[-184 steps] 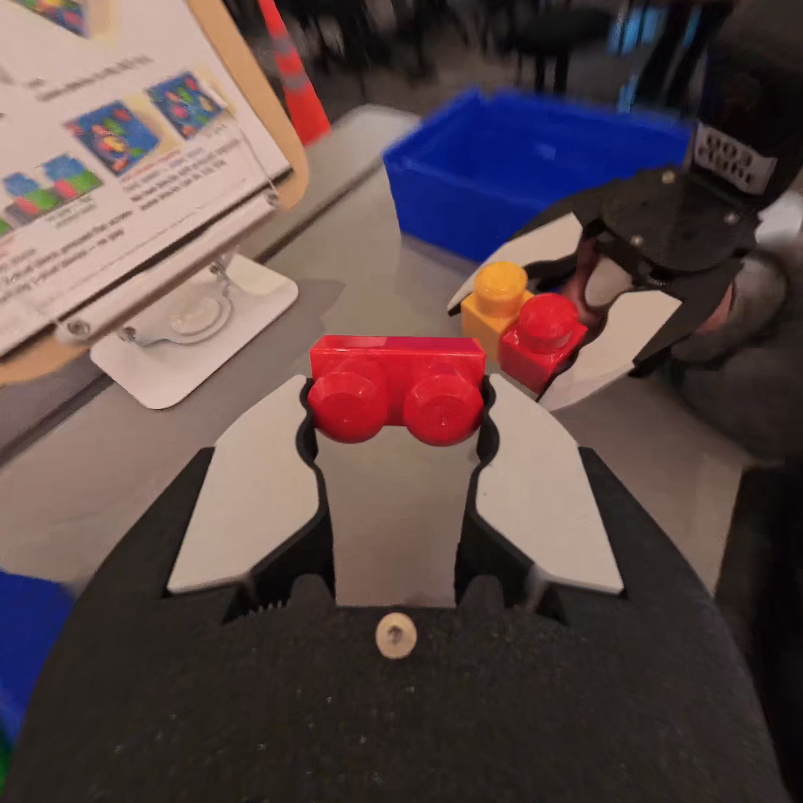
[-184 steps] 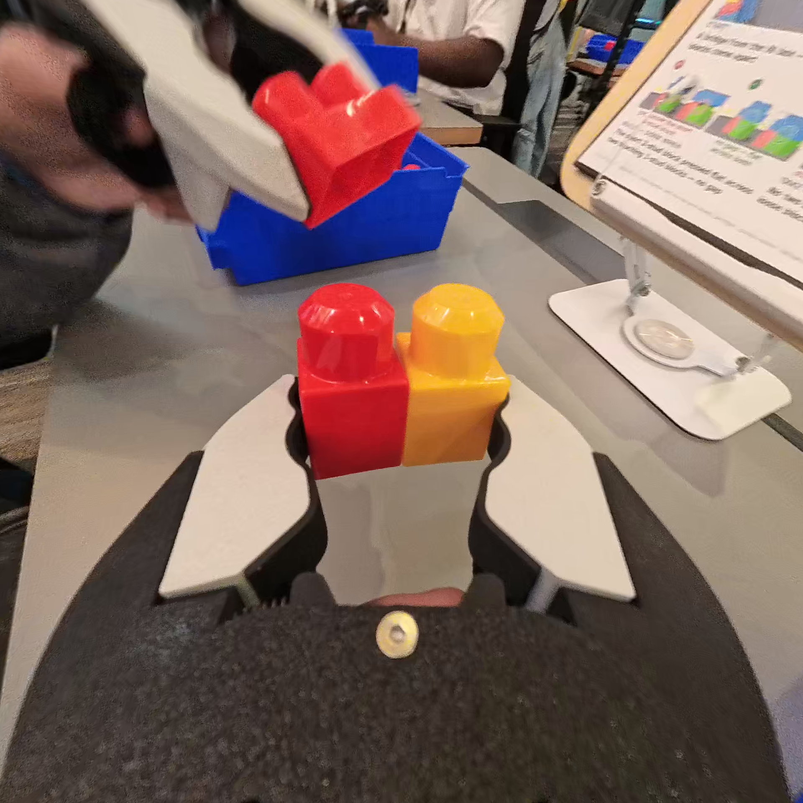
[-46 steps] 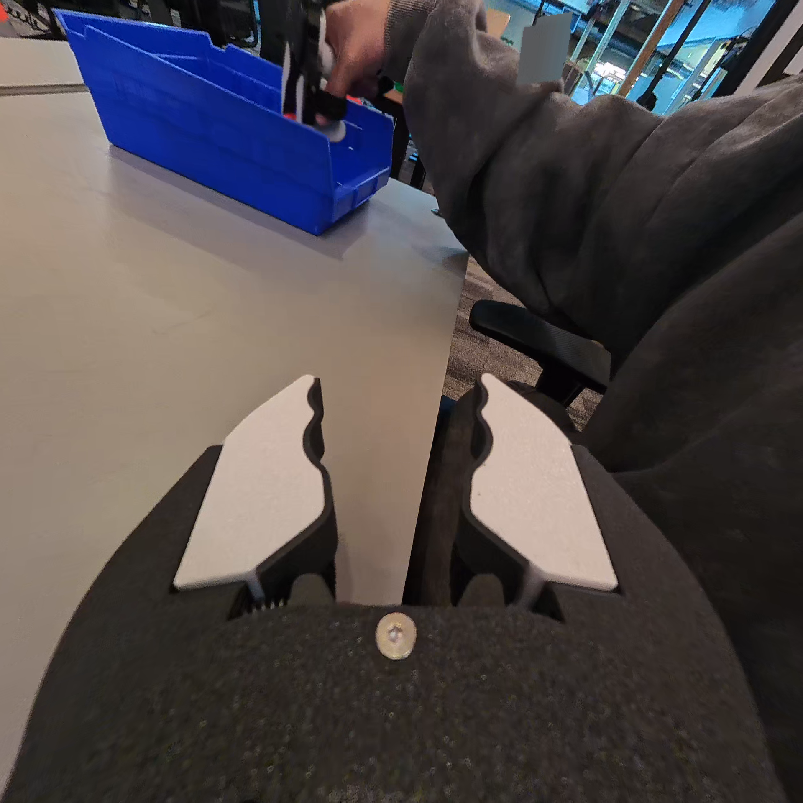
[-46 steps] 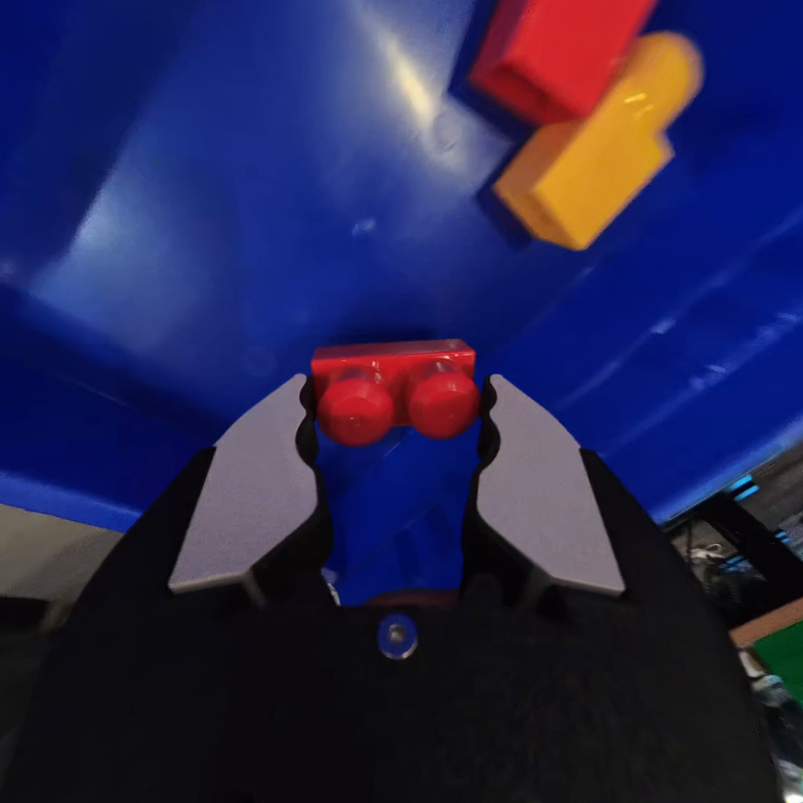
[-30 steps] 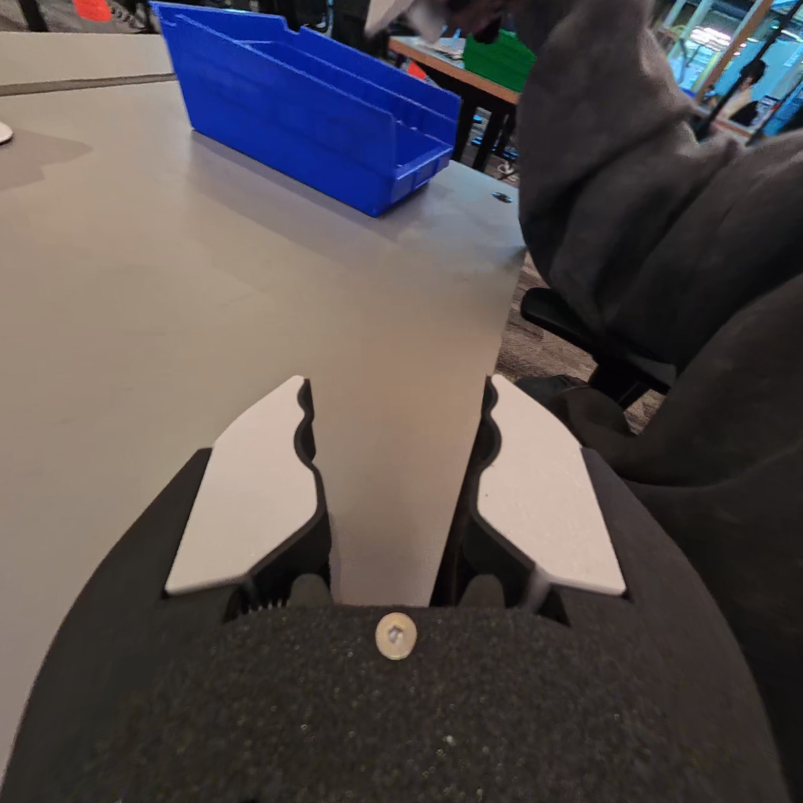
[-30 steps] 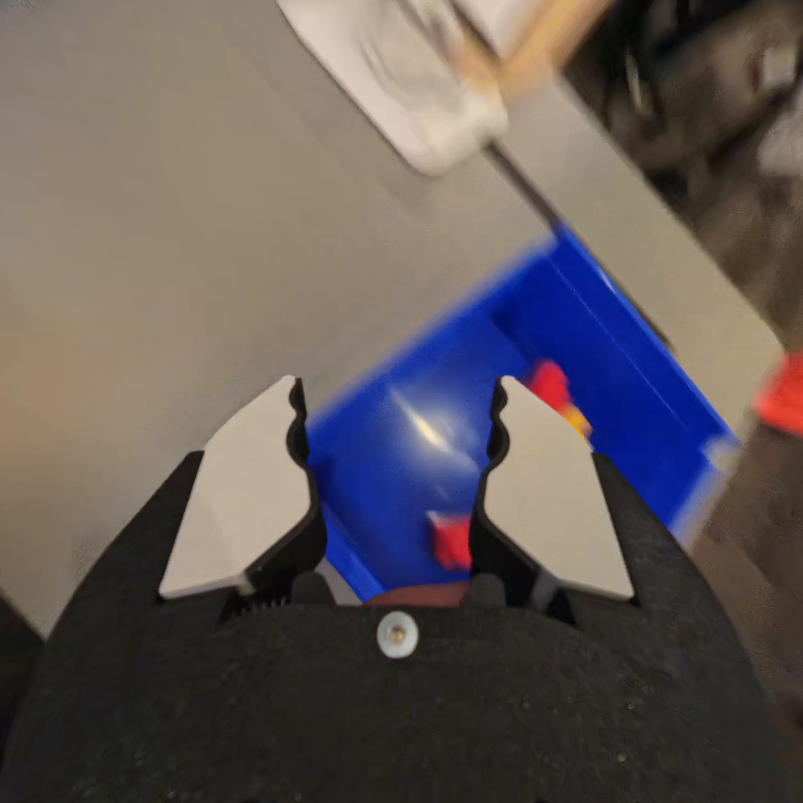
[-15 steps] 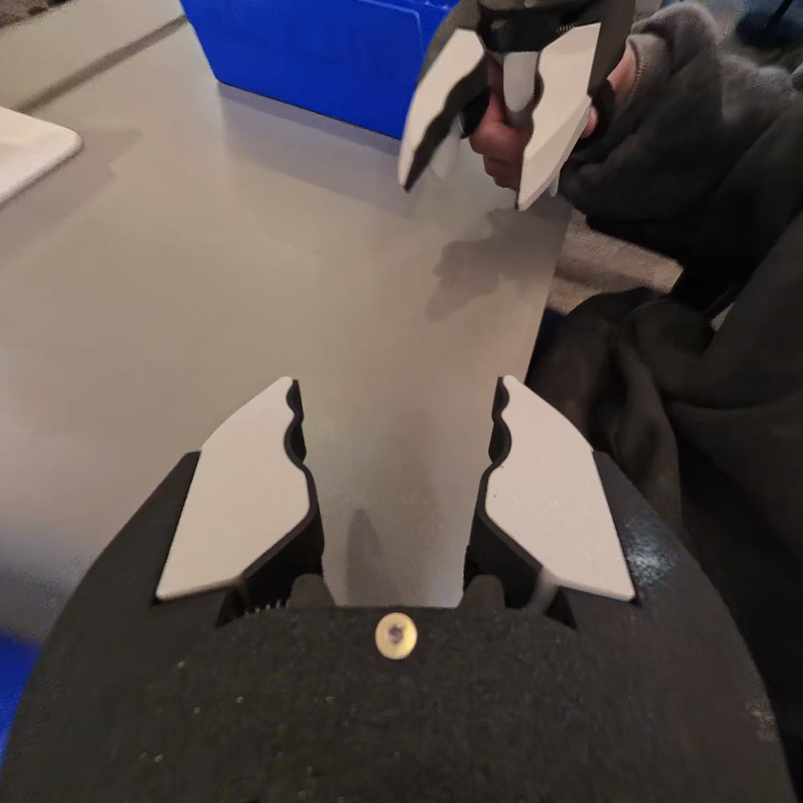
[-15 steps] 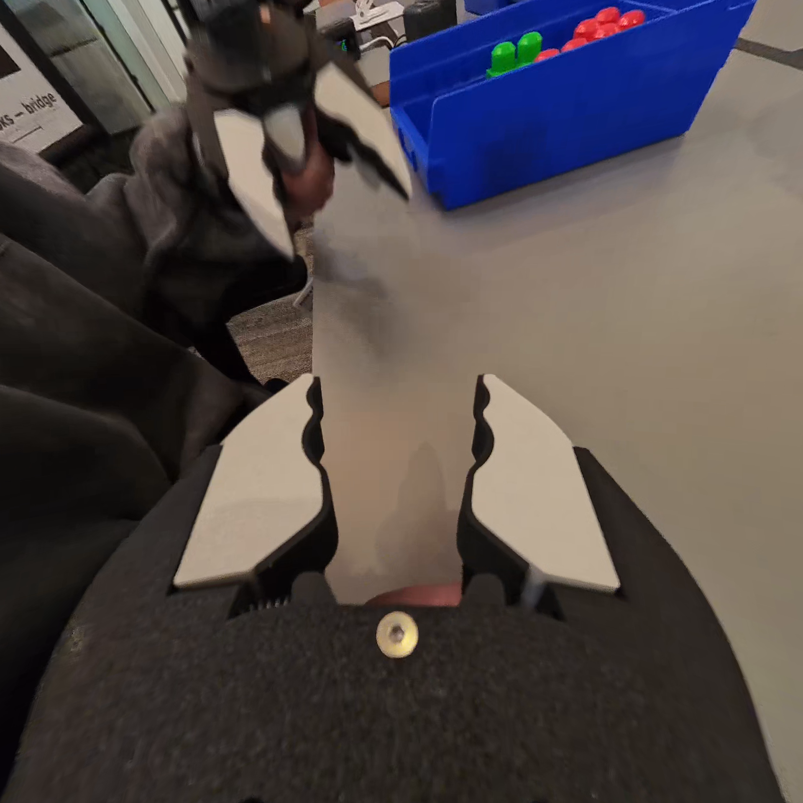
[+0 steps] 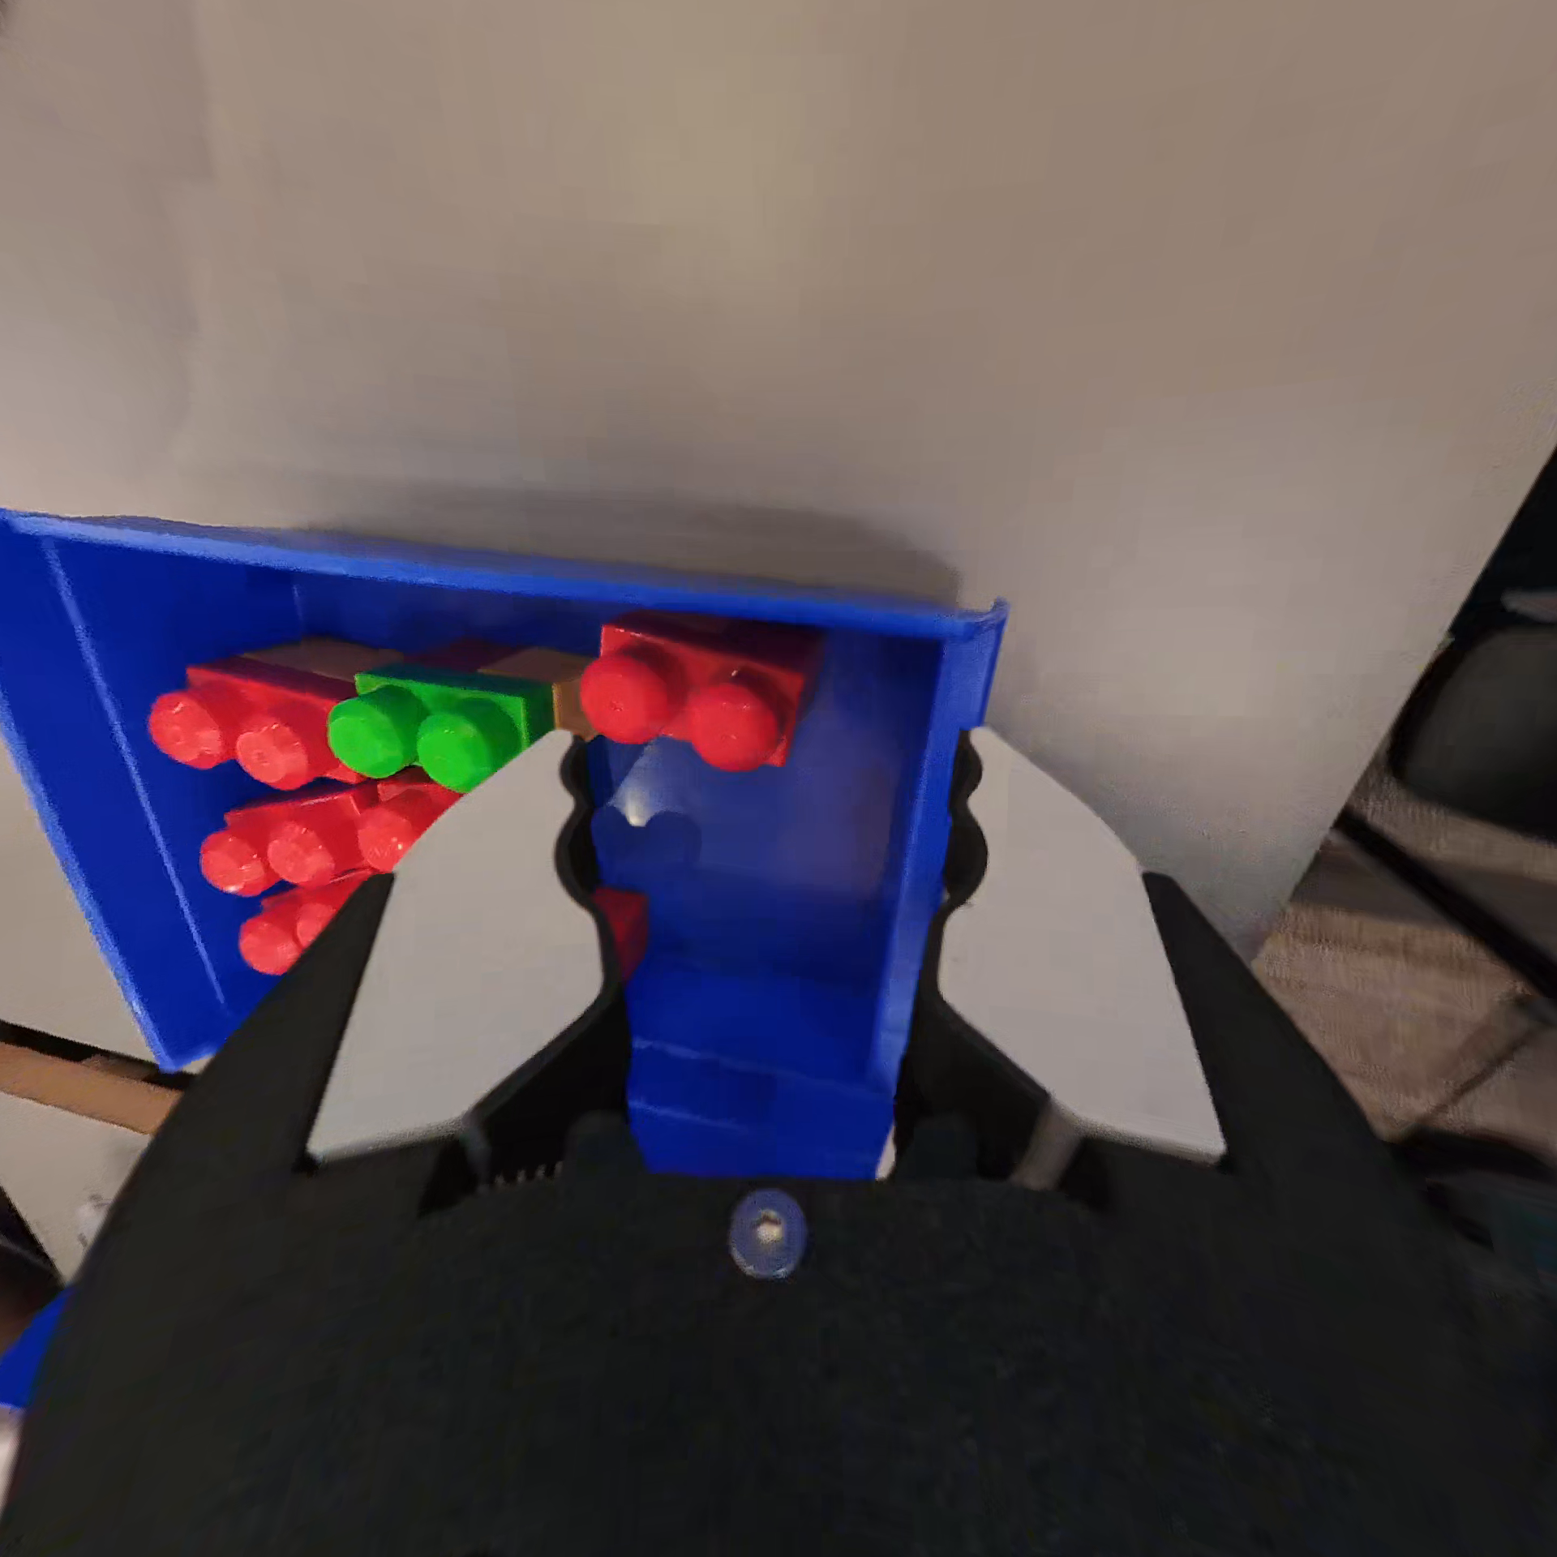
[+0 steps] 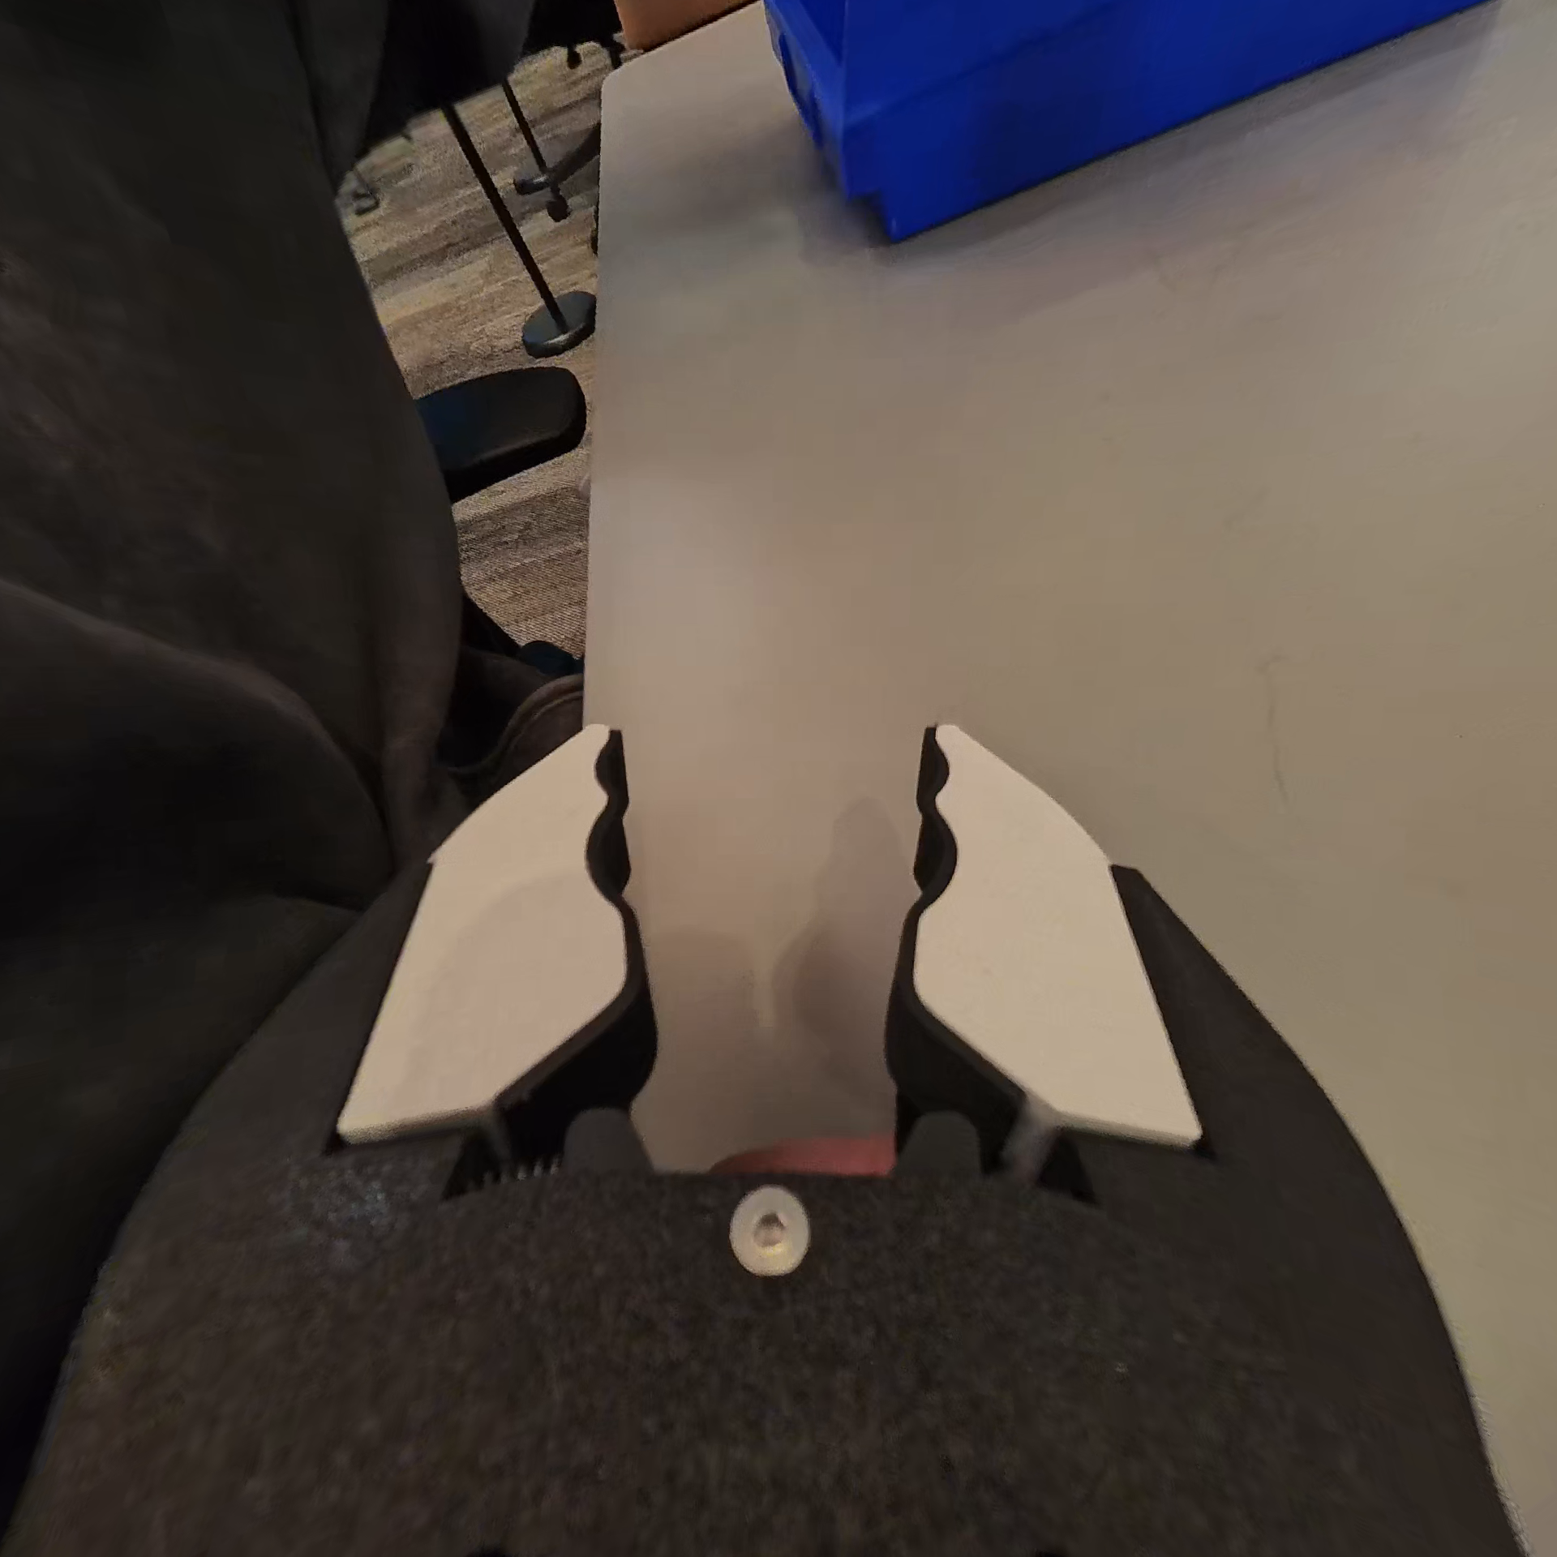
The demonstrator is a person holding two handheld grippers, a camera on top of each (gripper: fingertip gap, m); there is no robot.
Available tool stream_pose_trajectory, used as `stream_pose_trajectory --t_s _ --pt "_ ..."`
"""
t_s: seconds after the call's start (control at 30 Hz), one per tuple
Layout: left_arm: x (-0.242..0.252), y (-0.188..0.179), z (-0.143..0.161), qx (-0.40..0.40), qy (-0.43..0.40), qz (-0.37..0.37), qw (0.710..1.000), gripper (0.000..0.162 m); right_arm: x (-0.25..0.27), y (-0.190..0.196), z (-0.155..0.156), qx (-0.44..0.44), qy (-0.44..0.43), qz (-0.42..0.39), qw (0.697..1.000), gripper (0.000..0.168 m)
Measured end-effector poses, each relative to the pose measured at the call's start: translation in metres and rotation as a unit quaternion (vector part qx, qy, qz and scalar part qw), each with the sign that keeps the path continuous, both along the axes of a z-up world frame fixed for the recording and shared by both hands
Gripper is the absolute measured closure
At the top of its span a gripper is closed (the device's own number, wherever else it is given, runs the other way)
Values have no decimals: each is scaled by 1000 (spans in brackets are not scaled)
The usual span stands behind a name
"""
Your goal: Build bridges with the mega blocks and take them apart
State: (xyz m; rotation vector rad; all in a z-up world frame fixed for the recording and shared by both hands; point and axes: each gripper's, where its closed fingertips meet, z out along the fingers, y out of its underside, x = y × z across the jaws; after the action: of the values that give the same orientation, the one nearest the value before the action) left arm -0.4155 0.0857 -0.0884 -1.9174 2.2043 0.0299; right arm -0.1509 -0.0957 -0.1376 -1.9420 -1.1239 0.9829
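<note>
Hovering my left gripper (image 9: 762, 758) over the blue bin (image 9: 539, 569), fingers wide and empty. Just beyond them inside lie a red two-stud block (image 9: 699, 687), a green block (image 9: 438, 724) and more red blocks (image 9: 253, 729) (slightly blurred). My right gripper (image 10: 771, 750) hangs open, empty, over the bare grey desk (image 10: 1179, 505); another blue bin (image 10: 1053, 101) sits farther off.

My left gripper (image 9: 762, 750) has a matte black, grainy body, two pale grey wedge-shaped fingers (image 9: 472, 952) with wavy black inner edges, and one silver hex screw (image 9: 767, 1234) at its centre. My right gripper (image 10: 771, 741) is built the same: black body, pale fingers (image 10: 514, 935), silver screw (image 10: 768, 1244). I wear a dark grey sleeve (image 10: 194, 505).
</note>
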Motion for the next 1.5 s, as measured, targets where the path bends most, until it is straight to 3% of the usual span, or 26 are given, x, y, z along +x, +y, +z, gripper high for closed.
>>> stream_pose_trajectory --t_s 0.17,0.33,0.47,0.63,0.77,0.93,1.07,1.3,1.5 --pt "-7 29 -37 -36 60 -15 997 75 -2 1 -4 -19 3 3 1000 103" --pt "-2 38 -57 -62 61 -27 996 71 -3 4 -13 -40 -3 8 999 103" --pt "-8 34 -71 -73 86 -40 993 84 -4 3 -16 -55 -2 13 998 104" --pt "-23 31 -68 -60 119 -36 990 86 -5 0 -12 -54 2 20 998 104" --pt "-31 33 -45 -36 96 -11 995 86 -4 -2 -4 -41 8 18 999 106" --pt "-12 34 19 3 -32 18 999 86 -1 4 15 -6 23 3 1000 106" --pt "24 21 55 -2 -110 9 994 86 2 30 28 60 21 -42 997 104" --pt "120 -3 76 -13 -29 -66 997 86 -18 91 62 213 34 -121 969 80" --pt "206 -32 97 -36 26 -123 991 86 -39 143 104 248 39 -160 955 71"
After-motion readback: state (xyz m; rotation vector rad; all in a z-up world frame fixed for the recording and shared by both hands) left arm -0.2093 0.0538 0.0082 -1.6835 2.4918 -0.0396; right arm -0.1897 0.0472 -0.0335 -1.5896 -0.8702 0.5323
